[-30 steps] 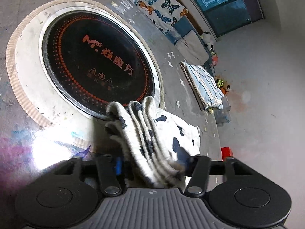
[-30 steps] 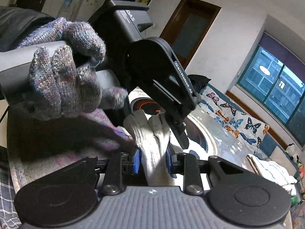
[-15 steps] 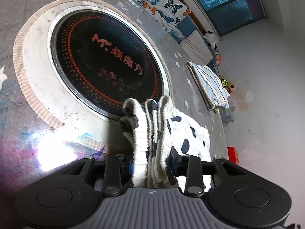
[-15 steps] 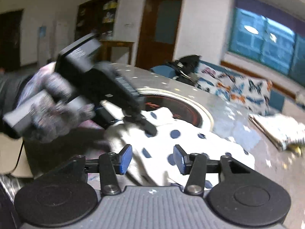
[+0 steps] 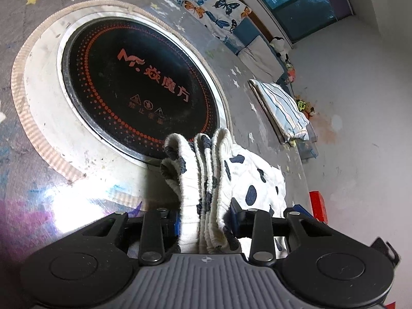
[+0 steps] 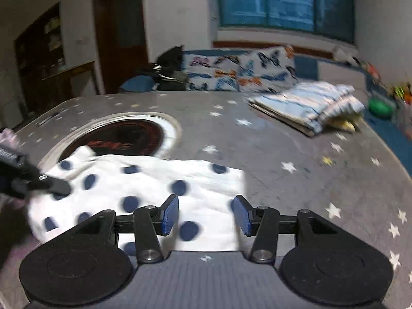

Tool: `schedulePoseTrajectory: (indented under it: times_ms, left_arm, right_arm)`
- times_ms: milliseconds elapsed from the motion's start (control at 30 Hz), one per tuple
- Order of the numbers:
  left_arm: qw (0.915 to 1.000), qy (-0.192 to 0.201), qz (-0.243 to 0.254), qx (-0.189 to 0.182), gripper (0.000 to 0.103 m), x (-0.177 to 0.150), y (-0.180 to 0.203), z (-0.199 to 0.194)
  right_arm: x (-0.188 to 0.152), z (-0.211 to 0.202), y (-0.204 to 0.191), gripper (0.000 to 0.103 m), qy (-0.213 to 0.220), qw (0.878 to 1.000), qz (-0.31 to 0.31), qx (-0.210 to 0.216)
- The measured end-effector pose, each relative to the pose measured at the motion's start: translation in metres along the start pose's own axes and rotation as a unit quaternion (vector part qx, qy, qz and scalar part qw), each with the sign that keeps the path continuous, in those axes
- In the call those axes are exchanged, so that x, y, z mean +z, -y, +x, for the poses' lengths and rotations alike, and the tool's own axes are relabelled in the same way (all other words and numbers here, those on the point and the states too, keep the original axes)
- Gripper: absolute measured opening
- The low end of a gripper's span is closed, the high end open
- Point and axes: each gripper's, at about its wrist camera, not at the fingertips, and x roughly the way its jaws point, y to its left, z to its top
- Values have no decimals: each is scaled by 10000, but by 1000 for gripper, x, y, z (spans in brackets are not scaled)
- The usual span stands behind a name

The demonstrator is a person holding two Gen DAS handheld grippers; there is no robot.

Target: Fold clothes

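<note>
A white garment with dark blue spots [image 5: 247,177] lies on the grey star-patterned table [image 6: 283,141], next to a round black cooktop [image 5: 139,85]. My left gripper [image 5: 204,216] is shut on the garment's bunched ribbed edge, which stands up in several folds between the blue pads. In the right wrist view the spotted garment [image 6: 154,172] spreads flat, and the left gripper's black finger [image 6: 54,185] pinches its left end. My right gripper [image 6: 206,215] hovers open over the garment's near right part, with nothing pressed between its pads.
A folded blue-striped cloth [image 6: 309,108] sits at the table's far right. The cooktop [image 6: 123,136] is set in the table at the left. A butterfly-print cushion [image 6: 239,72] lies on a bench behind. A red object [image 5: 318,206] is on the floor past the table edge.
My right gripper let go of the bunched edge, opened, rolled level and swung right along the garment. The left gripper closed tighter on the folds and kept its place.
</note>
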Motion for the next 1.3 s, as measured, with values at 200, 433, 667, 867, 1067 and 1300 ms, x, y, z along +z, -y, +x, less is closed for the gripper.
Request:
schedulePoseTrajectory:
  times_ms: [200, 433, 667, 867, 1067, 1300]
  left_arm:
    - [9999, 18, 104, 71, 37, 0, 3, -1]
    - [9983, 91, 471, 317, 37, 2, 13, 0]
    - [9919, 332, 1123, 488, 34, 7, 44, -4]
    - [9859, 384, 1575, 418, 33, 13, 83, 8]
    - [9817, 359, 1830, 378, 33, 20, 118, 30]
    - [9778, 305, 2040, 360, 33, 22, 154, 59]
  right_arm:
    - [-10, 20, 23, 48, -299, 9977, 594, 146]
    - [-15, 13, 20, 10, -183, 9946, 961, 347]
    - [-5, -12, 17, 5, 240, 9933, 1032, 450]
    - [14, -35, 25, 5, 564, 9942, 896, 211]
    - [28, -51, 44, 4, 685, 9938, 861, -174]
    - [44, -71, 66, 5, 855, 9921, 733, -557]
